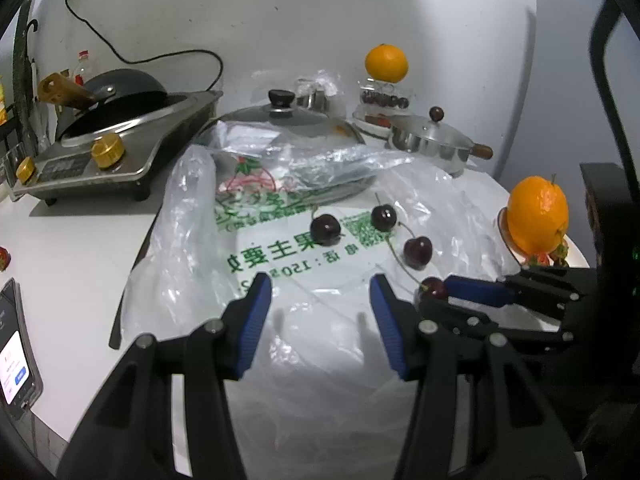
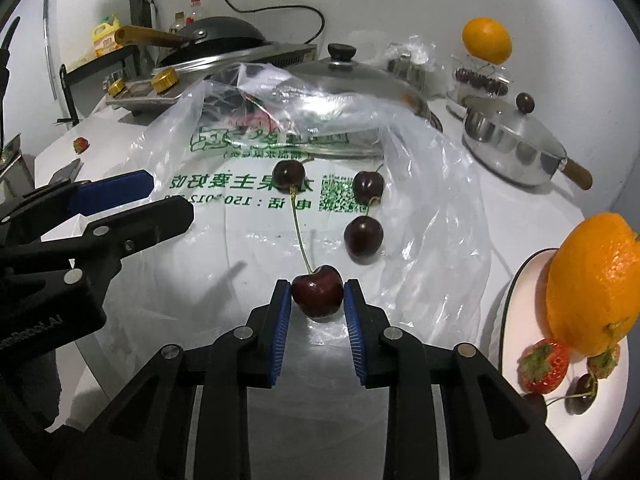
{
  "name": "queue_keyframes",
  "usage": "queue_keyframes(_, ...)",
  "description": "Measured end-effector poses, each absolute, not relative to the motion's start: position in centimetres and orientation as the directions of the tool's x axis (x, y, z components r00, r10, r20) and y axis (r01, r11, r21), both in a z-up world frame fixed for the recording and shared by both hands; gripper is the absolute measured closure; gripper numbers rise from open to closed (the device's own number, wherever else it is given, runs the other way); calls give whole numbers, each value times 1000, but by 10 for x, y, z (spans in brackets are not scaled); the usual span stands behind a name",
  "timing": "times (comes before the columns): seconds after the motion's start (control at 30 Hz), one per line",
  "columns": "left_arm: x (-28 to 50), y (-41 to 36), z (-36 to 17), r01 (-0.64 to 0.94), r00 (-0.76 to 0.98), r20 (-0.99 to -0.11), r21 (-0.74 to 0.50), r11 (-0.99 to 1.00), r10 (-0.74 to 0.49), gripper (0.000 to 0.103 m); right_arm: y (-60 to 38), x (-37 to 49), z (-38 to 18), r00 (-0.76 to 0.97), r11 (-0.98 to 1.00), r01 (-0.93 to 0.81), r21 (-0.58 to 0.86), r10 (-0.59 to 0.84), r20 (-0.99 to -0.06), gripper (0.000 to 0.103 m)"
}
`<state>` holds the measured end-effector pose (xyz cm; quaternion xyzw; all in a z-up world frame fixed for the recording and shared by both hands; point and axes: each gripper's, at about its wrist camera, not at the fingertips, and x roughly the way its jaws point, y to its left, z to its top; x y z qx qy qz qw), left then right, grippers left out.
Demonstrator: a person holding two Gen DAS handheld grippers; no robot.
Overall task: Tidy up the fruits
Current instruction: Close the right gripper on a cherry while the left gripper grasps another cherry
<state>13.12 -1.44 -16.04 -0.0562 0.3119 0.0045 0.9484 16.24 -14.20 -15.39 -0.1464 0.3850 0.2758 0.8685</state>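
Several dark cherries lie on a flattened plastic bag (image 2: pixel 240 240) printed with green lettering. My right gripper (image 2: pixel 318 287) is shut on the nearest cherry (image 2: pixel 317 300), its blue pads pressing both sides and its stem pointing away. The same cherry (image 1: pixel 434 289) shows at the right gripper's tips (image 1: pixel 448 294) in the left wrist view. Three loose cherries (image 2: pixel 289 174), (image 2: pixel 368 186), (image 2: pixel 363 238) rest farther back. My left gripper (image 1: pixel 320 284) hovers open over the bag with nothing between its fingers; it enters the right wrist view at the left (image 2: pixel 160 200).
A white plate (image 2: pixel 516 288) at the right holds an orange (image 2: pixel 592 280), strawberries (image 2: pixel 544 366) and a cherry. Behind stand a glass pot lid (image 2: pixel 352 76), a lidded steel pan (image 2: pixel 516 144), a cooker with a wok (image 1: pixel 108 148) and a second orange (image 1: pixel 386 63). A phone (image 1: pixel 16 352) lies left.
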Motion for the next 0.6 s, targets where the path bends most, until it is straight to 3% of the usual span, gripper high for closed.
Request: queue_keyframes(0.6,133,-4,-167,-52,804,-594,-123,991,-31,50,-130,174,-162,521,801,-598,-35,355,-776,65)
